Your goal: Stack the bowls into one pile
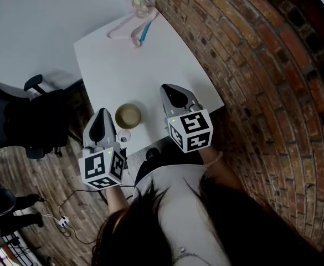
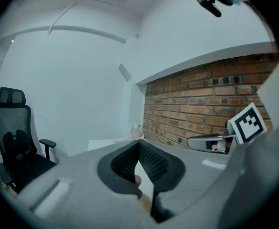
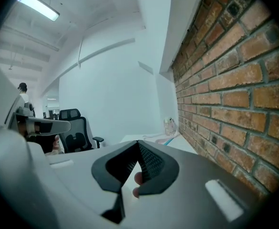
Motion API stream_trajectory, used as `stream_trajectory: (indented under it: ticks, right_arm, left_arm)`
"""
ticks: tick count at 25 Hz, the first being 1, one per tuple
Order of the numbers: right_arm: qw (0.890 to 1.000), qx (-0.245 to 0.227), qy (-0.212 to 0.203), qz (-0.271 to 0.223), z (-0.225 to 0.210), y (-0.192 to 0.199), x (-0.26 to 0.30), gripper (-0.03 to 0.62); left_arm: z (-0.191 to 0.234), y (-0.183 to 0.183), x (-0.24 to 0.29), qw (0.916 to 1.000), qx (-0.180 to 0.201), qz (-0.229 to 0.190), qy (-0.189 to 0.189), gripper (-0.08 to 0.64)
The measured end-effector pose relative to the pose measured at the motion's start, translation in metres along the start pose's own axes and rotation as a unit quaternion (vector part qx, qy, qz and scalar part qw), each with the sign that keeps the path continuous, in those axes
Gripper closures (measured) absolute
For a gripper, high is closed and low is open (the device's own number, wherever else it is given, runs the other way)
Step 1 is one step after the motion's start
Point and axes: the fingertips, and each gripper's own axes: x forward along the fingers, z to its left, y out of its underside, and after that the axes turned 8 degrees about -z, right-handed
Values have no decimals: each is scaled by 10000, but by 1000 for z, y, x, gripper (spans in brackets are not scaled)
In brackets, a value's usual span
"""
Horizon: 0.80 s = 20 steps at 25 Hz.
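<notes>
One tan bowl [image 1: 128, 115] stands near the front edge of the white table [image 1: 150, 65], between my two grippers. A smaller pale round dish [image 1: 123, 136] lies just in front of it, at the table's edge. My left gripper [image 1: 102, 113] is to the left of the bowl, held above the table's front left corner, jaws together with nothing in them. My right gripper [image 1: 170, 88] hovers to the right of the bowl, also shut and empty. In the left gripper view the jaws [image 2: 139, 145] meet at their tips, and a yellowish sliver of the bowl [image 2: 145, 202] shows below them.
A pink hanger [image 1: 129, 31], a blue pen [image 1: 145, 32] and a glass jar [image 1: 142, 5] lie at the table's far end. The brick wall [image 1: 250, 65] runs along the right side. A black office chair [image 1: 23, 121] stands left of the table.
</notes>
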Motion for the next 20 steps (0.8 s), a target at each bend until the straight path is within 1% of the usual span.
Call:
stream_trajectory:
  ticks: [5,9,20]
  right_arm:
    - [9990,-228,-93,-382,8,-23,-3,589]
    - [9975,-377,-184,-563,17,-35,-6,589]
    - [9968,-381,-312,-636,35,-43,-1,589]
  left_arm:
    - [2,-3,0,10000,6,-32,-33,560]
    - [1,-7,-1,10000,27,-72,-25,560]
    - [8,-11,-3,9999,12,-96,33,560]
